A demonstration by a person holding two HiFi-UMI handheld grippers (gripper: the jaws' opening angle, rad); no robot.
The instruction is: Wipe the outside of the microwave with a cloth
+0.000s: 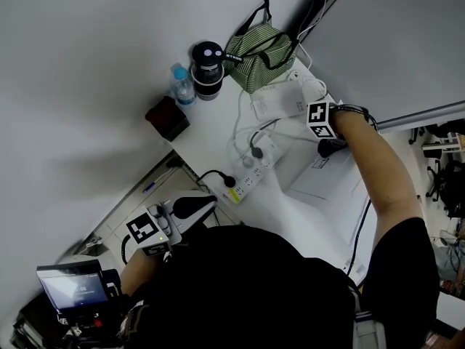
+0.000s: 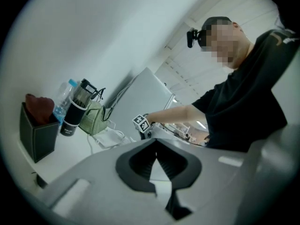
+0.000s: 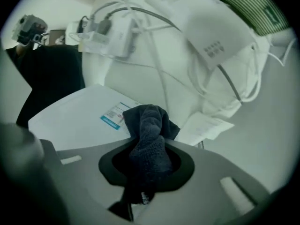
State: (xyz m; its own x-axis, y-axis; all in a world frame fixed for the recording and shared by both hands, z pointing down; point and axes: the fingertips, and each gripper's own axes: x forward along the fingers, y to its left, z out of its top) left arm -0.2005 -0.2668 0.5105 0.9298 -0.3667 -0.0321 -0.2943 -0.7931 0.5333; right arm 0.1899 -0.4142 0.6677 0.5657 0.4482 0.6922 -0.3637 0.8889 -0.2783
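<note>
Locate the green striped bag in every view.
Head view: green striped bag, top centre.
Left gripper view: left of centre, beside the dark tumbler.
Right gripper view: top right corner.
Shared landmark: the white bundle with cables, lying next to it.

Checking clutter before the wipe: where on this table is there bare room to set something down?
Bare table runs between the dark box and the power strip. The flat white labelled surface by the right gripper, shut on the cloth, is free too. The back is crowded: bottle, tumbler, striped bag, cables.
</note>
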